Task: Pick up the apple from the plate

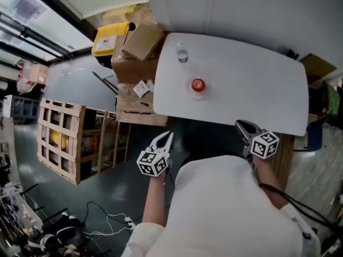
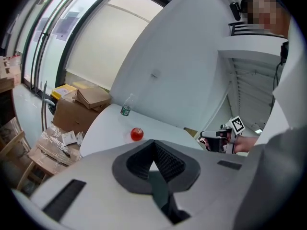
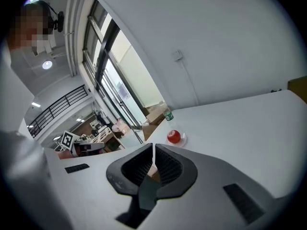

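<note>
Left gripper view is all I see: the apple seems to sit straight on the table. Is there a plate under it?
Observer: Yes. The right gripper view shows the apple resting on a small white plate.
Operator: I only see the right gripper side-on. Is it open?
Observer: No. Its own view shows the right gripper shut, with nothing between the jaws.
</note>
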`<state>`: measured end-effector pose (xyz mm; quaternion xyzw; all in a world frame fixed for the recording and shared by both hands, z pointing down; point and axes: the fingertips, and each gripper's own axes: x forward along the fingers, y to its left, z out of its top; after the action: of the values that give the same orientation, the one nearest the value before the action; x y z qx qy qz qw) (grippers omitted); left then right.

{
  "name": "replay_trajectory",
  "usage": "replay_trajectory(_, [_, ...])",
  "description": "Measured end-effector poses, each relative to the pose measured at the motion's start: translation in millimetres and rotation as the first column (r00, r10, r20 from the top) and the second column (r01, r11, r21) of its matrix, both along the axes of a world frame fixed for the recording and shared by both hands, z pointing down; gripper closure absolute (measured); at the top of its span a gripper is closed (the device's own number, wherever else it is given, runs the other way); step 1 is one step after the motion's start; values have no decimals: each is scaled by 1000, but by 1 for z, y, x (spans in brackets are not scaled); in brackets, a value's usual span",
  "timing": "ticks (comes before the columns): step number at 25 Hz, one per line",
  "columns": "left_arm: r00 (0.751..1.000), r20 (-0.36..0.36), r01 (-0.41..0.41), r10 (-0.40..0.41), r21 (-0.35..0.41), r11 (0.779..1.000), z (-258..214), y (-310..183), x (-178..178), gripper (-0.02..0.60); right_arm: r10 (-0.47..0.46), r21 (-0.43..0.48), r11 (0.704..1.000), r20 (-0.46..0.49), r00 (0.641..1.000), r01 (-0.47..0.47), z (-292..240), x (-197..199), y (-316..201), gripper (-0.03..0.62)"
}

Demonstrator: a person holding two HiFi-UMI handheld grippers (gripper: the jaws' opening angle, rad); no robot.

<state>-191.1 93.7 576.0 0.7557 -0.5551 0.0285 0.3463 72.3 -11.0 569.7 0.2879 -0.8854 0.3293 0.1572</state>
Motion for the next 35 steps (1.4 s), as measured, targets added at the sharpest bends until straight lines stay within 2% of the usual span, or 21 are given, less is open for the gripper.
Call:
replay_trajectory(8, [992,-47,-115,117,42,993,-2,-25,0,580,66,-10,998,-28,997,-66,1,-10,-2,556])
replay_trajectory(16, [984,-52,-172,173,24,985,3,-54,23,580,90,-40,995,-32,995,-91,6,5,-18,555])
replay_trajectory(24, [993,17,-114,114,-13,993,12,-100,38,579,29,-50,998,-19,999,-30,9,13,-67,555])
replay_trajectory(31, [993,60,-96,99,-45,994,25,-145,45,574,-17,-75,997,-8,1000,16,15,14,-102,555])
replay_trajectory(35, [990,107,-89,97,-84,993,44,-175,49,498,-39,-100,994,-11,999,38,22,20,-114,554])
